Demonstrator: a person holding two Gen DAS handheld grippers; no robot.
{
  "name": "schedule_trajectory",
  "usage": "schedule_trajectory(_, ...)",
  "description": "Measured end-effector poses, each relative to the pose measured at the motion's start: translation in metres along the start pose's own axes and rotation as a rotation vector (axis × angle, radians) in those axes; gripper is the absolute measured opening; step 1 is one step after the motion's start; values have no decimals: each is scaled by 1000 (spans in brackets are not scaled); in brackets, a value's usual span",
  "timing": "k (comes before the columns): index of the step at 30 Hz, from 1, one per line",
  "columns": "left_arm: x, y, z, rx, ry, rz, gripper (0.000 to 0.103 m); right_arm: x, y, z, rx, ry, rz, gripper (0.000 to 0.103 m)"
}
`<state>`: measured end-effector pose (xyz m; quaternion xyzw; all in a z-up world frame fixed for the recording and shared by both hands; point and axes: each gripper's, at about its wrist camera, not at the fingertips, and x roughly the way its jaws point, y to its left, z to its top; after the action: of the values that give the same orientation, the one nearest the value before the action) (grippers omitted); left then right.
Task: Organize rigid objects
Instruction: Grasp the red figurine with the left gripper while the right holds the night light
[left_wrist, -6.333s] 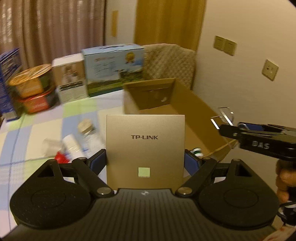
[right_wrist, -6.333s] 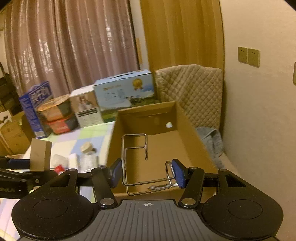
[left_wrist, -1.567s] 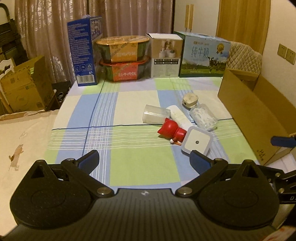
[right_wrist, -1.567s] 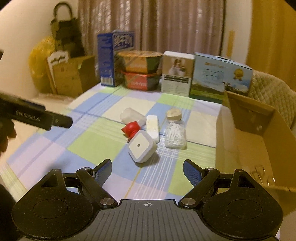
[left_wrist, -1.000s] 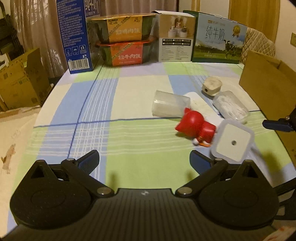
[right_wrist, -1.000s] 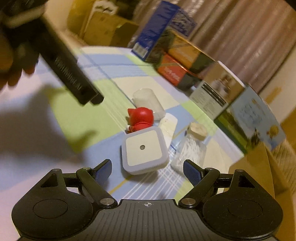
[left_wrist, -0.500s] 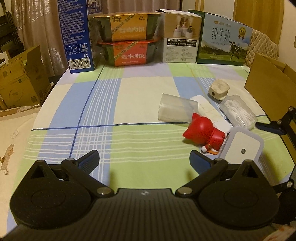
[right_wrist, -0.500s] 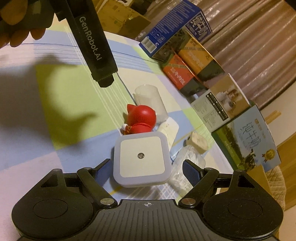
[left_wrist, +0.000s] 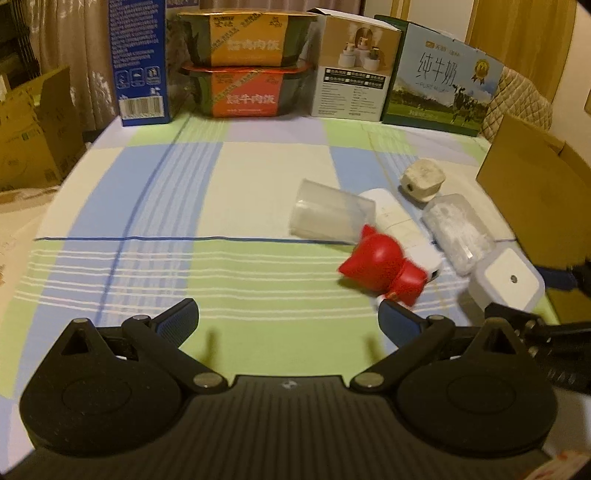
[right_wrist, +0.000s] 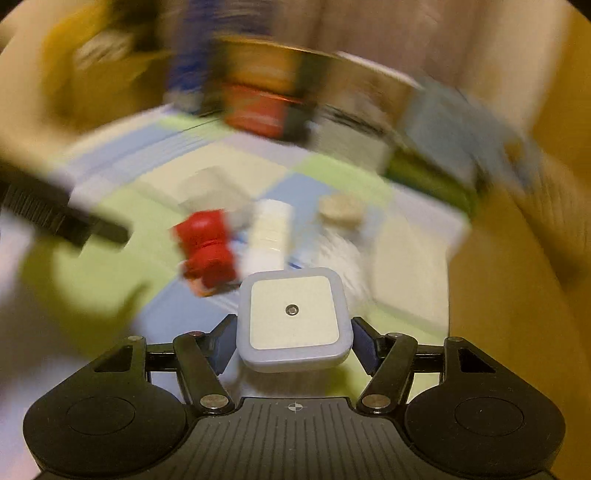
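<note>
Between the closing jaws of the right claw (right_wrist: 293, 341), the square white night light (right_wrist: 293, 317), flat on the checked tabletop (left_wrist: 258, 184) a second ago, is now clamped and lifted for the cardboard box (left_wrist: 535, 192), while the left claw (left_wrist: 288, 317) hangs released and empty.

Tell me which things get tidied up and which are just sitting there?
To tidy: square night light, red toy, clear cup, white stick, swab box, plug, cardboard box.
Just sitting: food tubs, cartons.
</note>
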<state>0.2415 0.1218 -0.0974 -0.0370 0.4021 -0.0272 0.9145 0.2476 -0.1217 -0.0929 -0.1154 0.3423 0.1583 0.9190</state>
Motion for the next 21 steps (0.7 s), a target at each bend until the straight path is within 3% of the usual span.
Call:
schedule_trajectory(4,7,-14,7,40,-29,-49,93,-4,-26,5,140,9,26,62)
schedule_trajectory(8,17,-36,11,213,-74,-128,91,-4,-31,4,177,20,40,62)
schedule_trajectory(11,26,-47,13,284,-72,-165,85,-3,-35,3,192,15,48,62)
schedule_trajectory(15,40,-60,10,372,-57,-140,80,-1,-37,3,218,20,62,62)
schedule_trajectory(21,57,-65,12,414,-37,-155,79,0,-39,4,235,22,68,62)
